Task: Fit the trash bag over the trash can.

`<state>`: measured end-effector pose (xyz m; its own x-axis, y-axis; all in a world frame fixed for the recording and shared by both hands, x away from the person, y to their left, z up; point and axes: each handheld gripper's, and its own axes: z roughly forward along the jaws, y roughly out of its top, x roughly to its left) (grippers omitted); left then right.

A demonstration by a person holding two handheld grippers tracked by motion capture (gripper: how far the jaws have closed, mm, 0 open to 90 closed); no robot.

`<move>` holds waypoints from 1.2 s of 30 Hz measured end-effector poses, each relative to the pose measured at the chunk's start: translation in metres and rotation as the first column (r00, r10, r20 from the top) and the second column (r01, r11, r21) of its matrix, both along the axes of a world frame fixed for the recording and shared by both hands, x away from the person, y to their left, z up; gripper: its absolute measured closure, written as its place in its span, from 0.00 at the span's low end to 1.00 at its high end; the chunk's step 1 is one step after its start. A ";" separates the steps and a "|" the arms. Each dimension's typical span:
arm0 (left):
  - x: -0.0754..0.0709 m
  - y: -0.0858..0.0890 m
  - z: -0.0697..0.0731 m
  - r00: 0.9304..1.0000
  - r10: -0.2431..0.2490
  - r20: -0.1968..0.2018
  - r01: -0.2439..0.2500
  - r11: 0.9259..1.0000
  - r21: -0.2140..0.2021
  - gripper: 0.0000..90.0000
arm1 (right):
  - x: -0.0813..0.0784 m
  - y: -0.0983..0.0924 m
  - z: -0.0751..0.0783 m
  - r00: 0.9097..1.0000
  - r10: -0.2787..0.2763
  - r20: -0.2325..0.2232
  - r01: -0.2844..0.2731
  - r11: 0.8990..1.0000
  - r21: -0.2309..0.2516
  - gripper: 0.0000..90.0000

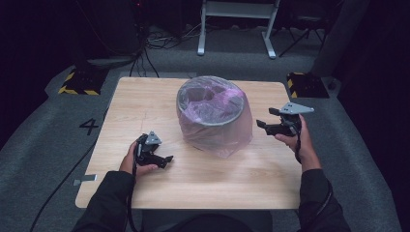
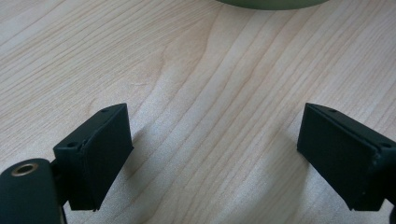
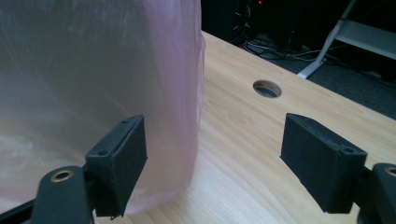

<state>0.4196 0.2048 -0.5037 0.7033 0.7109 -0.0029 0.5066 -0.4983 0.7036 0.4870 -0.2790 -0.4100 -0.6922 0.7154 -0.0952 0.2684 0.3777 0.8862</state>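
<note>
At the centre of the high view, a round grey bin lined with a thin pink-purple plastic bag (image 1: 212,116) stands on the light wooden table (image 1: 145,101); the bag hangs over its outside wall. Lower left of it, the left gripper (image 1: 164,159) rests low on the table, jaws wide apart with nothing between them. Right of the bin, the right gripper (image 1: 265,118) is held above the table, also wide open and empty, just beside the bag.

text: "4" (image 1: 88,126) | on: grey floor (image 1: 43,145) | colour: black | place: just left of the wooden table (image 1: 145,101) | other readable text: none
</note>
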 end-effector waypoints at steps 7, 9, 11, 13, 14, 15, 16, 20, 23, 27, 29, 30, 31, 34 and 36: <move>0.000 0.000 0.000 1.000 0.000 0.000 0.000 1.000 0.000 0.11 | 0.004 0.024 0.022 0.999 0.040 0.035 -0.039 0.999 -0.013 0.26; 0.000 0.000 0.000 1.000 0.000 -0.001 0.000 1.000 0.000 0.11 | 0.003 0.031 0.029 0.997 0.054 0.047 -0.053 0.998 -0.018 0.26; 0.000 0.000 0.000 1.000 0.000 0.000 0.000 1.000 0.000 0.11 | 0.002 0.036 0.035 0.996 0.070 0.058 -0.068 0.997 -0.020 0.26; 0.000 0.000 0.000 1.000 0.000 -0.001 0.000 1.000 0.000 0.11 | 0.002 0.040 0.039 0.994 0.079 0.070 -0.077 0.997 -0.025 0.26; 0.000 0.000 0.000 1.000 0.000 -0.002 0.000 1.000 0.000 0.11 | 0.003 0.042 0.041 0.994 0.084 0.071 -0.082 0.996 -0.022 0.26; 0.000 0.000 0.000 1.000 0.000 -0.001 0.000 1.000 0.000 0.11 | 0.003 0.043 0.043 0.994 0.087 0.071 -0.086 0.996 -0.019 0.26; 0.000 0.000 0.000 1.000 0.000 0.000 0.000 1.000 0.000 0.11 | 0.003 0.044 0.045 0.993 0.088 0.072 -0.087 0.996 -0.016 0.26; 0.000 0.000 0.000 1.000 0.000 0.000 0.000 1.000 0.000 0.11 | 0.004 0.045 0.051 0.993 0.082 0.081 -0.083 0.997 0.006 0.26; 0.000 0.000 0.000 1.000 0.001 0.000 -0.001 1.000 0.000 0.11 | 0.004 0.044 0.055 0.994 0.075 0.083 -0.077 0.997 0.016 0.26; 0.000 0.000 0.000 1.000 0.001 0.000 -0.001 1.000 0.000 0.11 | 0.004 0.044 0.061 0.993 0.073 0.090 -0.076 0.997 0.031 0.26; 0.000 0.000 0.000 1.000 0.001 0.000 -0.001 1.000 -0.002 0.11 | 0.005 0.045 0.065 0.993 0.074 0.094 -0.078 0.996 0.037 0.26; 0.000 0.000 0.000 1.000 0.001 0.000 -0.001 1.000 -0.001 0.11 | 0.005 0.046 0.067 0.992 0.076 0.097 -0.080 0.996 0.041 0.26; 0.000 0.000 0.000 1.000 0.001 0.000 -0.001 1.000 -0.001 0.11 | 0.004 0.048 0.069 0.992 0.078 0.099 -0.082 0.996 0.044 0.26; 0.000 0.000 0.000 1.000 0.001 0.000 -0.001 1.000 -0.001 0.11 | 0.004 0.053 0.074 0.990 0.088 0.109 -0.093 0.995 0.037 0.26; 0.000 0.000 0.000 1.000 0.001 0.000 -0.001 1.000 -0.001 0.11 | 0.004 0.058 0.077 0.988 0.098 0.115 -0.102 0.994 0.031 0.26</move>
<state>0.4199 0.2047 -0.5039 0.7026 0.7116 -0.0034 0.5071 -0.4973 0.7040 0.4906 -0.2206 -0.3332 -0.7469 0.6473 -0.1522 0.1279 0.3645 0.9224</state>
